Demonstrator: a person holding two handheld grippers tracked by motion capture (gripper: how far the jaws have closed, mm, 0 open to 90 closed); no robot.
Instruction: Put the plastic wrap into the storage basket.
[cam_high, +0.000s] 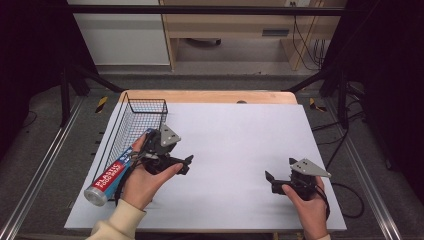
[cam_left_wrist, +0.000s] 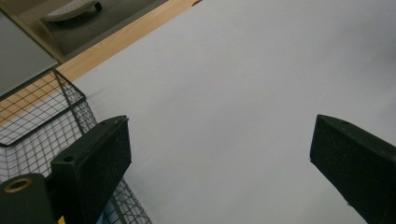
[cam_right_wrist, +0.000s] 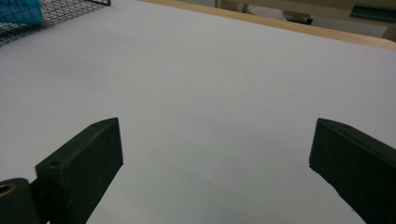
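A black wire basket (cam_high: 142, 107) stands along the left side of the white table (cam_high: 235, 140). In it lies a roll of plastic food wrap (cam_high: 107, 177) with a blue and red label, its capped end sticking out toward the near edge. My left gripper (cam_high: 187, 165) is just right of the basket, open with nothing between its jaws. The left gripper view has the gripper (cam_left_wrist: 219, 154) over bare white surface, with the basket (cam_left_wrist: 42, 116) beside its left jaw. My right gripper (cam_high: 270, 182) rests at the front right, also open and empty (cam_right_wrist: 215, 154).
A wooden strip (cam_high: 210, 96) runs along the table's far edge. Beyond it stands pale wood furniture (cam_high: 225, 30) with cables on the floor. In the right gripper view the basket corner (cam_right_wrist: 70, 11) and the roll's blue label (cam_right_wrist: 18, 11) lie at the far left.
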